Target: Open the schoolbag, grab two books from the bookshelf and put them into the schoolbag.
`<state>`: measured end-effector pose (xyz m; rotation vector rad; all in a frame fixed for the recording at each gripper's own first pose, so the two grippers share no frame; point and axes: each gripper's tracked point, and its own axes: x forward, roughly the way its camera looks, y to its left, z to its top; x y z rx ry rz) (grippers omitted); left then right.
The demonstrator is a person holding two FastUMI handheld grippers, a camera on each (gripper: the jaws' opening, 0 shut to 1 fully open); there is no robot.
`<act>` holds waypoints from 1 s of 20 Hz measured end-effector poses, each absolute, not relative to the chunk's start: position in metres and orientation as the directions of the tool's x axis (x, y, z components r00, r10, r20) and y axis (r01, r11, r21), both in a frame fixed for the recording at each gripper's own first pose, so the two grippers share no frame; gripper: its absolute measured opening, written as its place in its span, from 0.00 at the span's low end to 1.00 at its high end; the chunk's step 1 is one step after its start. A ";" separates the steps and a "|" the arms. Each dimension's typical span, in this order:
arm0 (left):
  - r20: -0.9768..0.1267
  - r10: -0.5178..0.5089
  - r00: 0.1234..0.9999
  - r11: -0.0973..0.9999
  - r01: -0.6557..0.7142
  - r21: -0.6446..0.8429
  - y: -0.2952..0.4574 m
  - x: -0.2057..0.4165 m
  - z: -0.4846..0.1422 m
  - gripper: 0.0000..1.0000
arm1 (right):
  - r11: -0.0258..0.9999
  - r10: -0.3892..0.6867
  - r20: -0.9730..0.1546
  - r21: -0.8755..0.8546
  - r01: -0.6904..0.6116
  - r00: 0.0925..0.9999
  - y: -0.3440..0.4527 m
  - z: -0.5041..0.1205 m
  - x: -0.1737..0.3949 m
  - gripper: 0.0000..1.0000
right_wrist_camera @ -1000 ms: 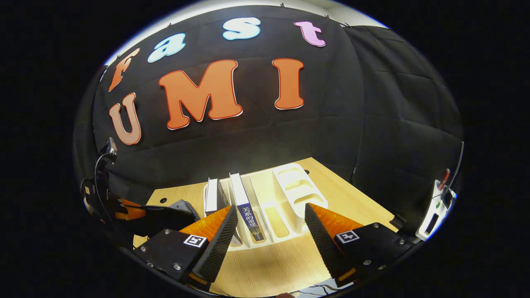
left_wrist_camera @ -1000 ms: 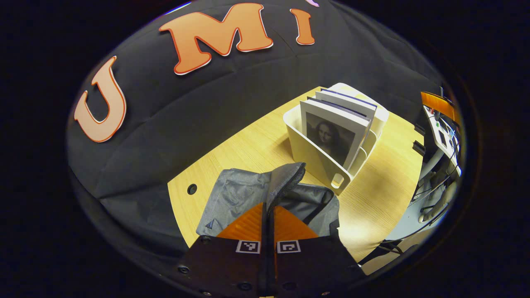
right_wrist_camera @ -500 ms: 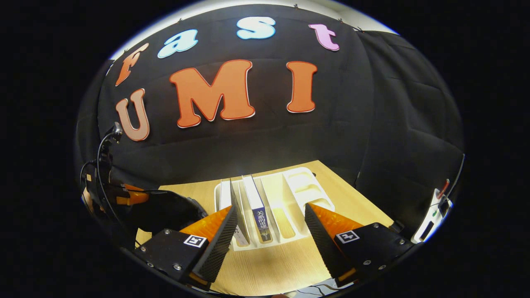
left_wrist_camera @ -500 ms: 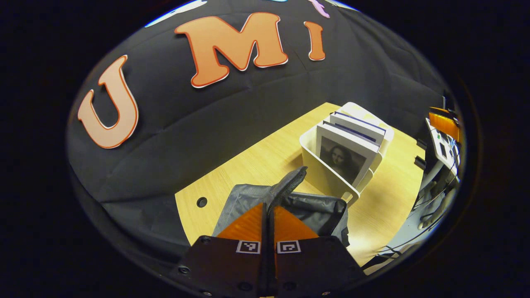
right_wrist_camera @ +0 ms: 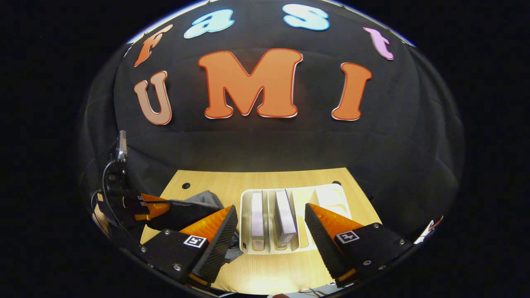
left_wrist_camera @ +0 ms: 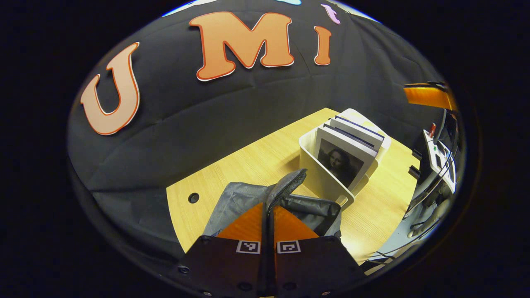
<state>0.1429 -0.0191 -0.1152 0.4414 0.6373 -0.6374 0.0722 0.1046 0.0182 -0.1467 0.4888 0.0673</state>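
Right gripper view is now looking squarely down on the bookshelf point(right_wrist_camera: 290, 219), where half a second ago it was seeing the rack at an angle; the right gripper point(right_wrist_camera: 271, 231) is hanging above it with its jaws spread wide, holding nothing, so the first book grab looks close. Two books point(right_wrist_camera: 271, 217) are standing upright in adjacent slots, spines up, with the slots to their right empty. In the left gripper view, the left gripper point(left_wrist_camera: 268, 219) is staying pinched closed on the raised zipper flap point(left_wrist_camera: 287, 188) of the schoolbag point(left_wrist_camera: 248, 198), holding the mouth open while the view has shifted only slightly. The bag is grey, soft and slumped on the desk point(left_wrist_camera: 256, 161), just beside the white bookshelf point(left_wrist_camera: 321, 182), whose front book point(left_wrist_camera: 341, 159) is showing a portrait cover.
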 end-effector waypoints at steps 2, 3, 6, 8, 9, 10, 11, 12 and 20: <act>-0.661 -0.405 0.631 0.729 0.660 0.184 -0.017 0.147 -0.113 0.00 | 0.977 0.027 -0.541 -0.162 -0.136 0.840 0.113 0.013 0.090 0.98; -0.661 -0.406 0.630 0.732 0.658 0.177 -0.017 0.148 -0.113 0.00 | 0.973 0.037 -0.586 -0.165 -0.163 0.810 0.121 0.008 0.100 0.98; -0.666 -0.414 0.621 0.735 0.660 0.158 -0.016 0.147 -0.115 0.01 | 0.972 0.057 -0.735 -0.113 -0.204 0.676 0.135 -0.018 0.117 0.98; -0.669 -0.418 0.614 0.732 0.664 0.152 -0.017 0.147 -0.117 0.01 | 0.970 0.050 -0.801 -0.103 -0.220 0.596 0.136 -0.034 0.127 0.98; -0.670 -0.416 0.615 0.733 0.663 0.153 -0.017 0.149 -0.117 0.01 | 0.969 0.048 -0.829 -0.096 -0.226 0.557 0.137 -0.043 0.131 0.98; -0.672 -0.415 0.613 0.733 0.663 0.152 -0.017 0.150 -0.117 0.01 | 0.968 0.033 -0.853 -0.102 -0.228 0.522 0.136 -0.052 0.132 0.98; -0.674 -0.414 0.612 0.734 0.662 0.151 -0.017 0.151 -0.118 0.01 | 0.964 0.015 -0.873 -0.117 -0.238 0.487 0.135 -0.062 0.136 0.99; -0.676 -0.415 0.609 0.734 0.663 0.148 -0.018 0.150 -0.119 0.01 | 0.963 -0.003 -0.889 -0.127 -0.239 0.457 0.134 -0.072 0.138 0.98; -0.680 -0.406 0.610 0.745 0.652 0.140 -0.011 0.148 -0.120 0.01 | 0.964 -0.064 -0.952 -0.137 -0.228 0.301 0.130 -0.126 0.152 0.99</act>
